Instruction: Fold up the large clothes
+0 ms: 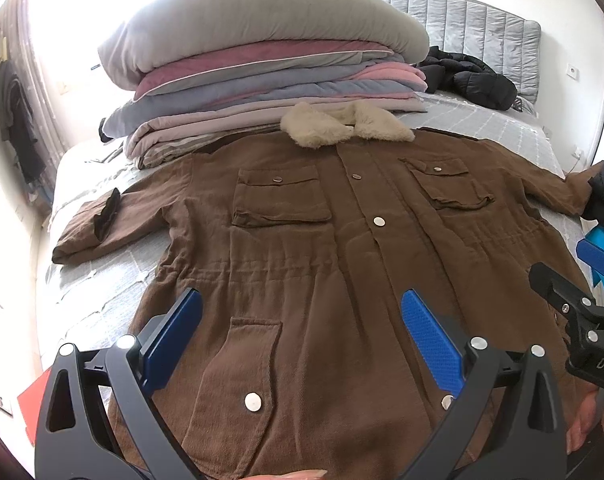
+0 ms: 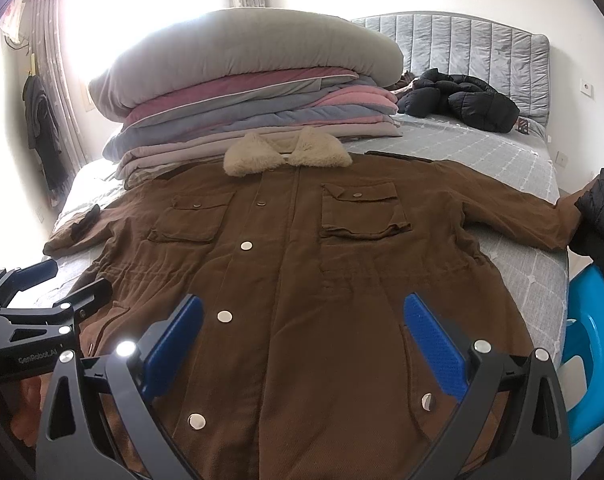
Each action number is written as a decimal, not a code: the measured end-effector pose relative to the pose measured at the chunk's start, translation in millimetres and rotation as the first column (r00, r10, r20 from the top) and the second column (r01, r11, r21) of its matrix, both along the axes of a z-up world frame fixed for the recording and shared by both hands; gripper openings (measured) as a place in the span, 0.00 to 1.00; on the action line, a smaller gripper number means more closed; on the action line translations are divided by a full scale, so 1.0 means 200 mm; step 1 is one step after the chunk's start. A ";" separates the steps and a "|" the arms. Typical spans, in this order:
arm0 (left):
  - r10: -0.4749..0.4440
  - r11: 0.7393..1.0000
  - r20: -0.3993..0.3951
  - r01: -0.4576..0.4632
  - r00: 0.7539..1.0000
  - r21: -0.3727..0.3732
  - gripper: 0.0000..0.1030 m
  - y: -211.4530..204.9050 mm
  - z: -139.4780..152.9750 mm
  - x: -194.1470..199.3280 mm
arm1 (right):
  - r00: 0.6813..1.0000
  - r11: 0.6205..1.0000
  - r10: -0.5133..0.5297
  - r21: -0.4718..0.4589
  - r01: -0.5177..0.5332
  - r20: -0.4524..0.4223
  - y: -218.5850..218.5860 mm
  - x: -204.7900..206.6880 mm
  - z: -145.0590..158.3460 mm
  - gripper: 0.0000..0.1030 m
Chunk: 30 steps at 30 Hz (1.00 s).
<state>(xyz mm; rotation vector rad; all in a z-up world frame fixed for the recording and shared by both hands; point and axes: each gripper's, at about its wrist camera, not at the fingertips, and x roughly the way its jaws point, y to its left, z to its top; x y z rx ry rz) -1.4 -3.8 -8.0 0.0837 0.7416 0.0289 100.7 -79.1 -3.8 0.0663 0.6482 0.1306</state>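
The brown coat lay flat on the bed, entirely unfolded; left gripper and right gripper hovered released, grasping nothing.

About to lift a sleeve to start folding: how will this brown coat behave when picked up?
The brown coat will probably hang floppy: its cloth wrinkles and lies flat on the bed. It is likely heavyish, given the fleece collar and thick fabric. Its ribbed weave suggests little slipping.
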 end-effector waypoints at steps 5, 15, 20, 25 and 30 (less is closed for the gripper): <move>-0.001 1.000 0.000 0.001 1.000 -0.001 0.94 0.00 0.00 0.00 | 1.000 1.000 0.001 0.001 -0.001 0.003 0.00 -0.01 0.00 0.94; 0.001 1.000 0.000 -0.001 1.000 -0.002 0.94 0.00 0.00 0.00 | 1.000 1.000 0.001 0.006 -0.001 0.010 -0.01 -0.02 0.02 0.94; 0.002 1.000 -0.011 -0.002 1.000 -0.004 0.94 0.01 -0.02 0.01 | 0.999 0.999 -0.008 0.044 0.006 0.042 -0.05 -0.03 0.06 0.94; 0.015 1.000 -0.024 -0.015 1.000 -0.017 0.94 0.03 -0.03 0.02 | 0.985 0.961 -0.141 0.251 0.113 0.096 -0.38 -0.05 0.16 0.94; 0.023 0.998 -0.052 -0.026 0.998 -0.053 0.94 0.09 -0.04 0.04 | 0.914 0.703 -0.397 0.611 0.364 -0.088 -1.02 0.01 0.02 0.94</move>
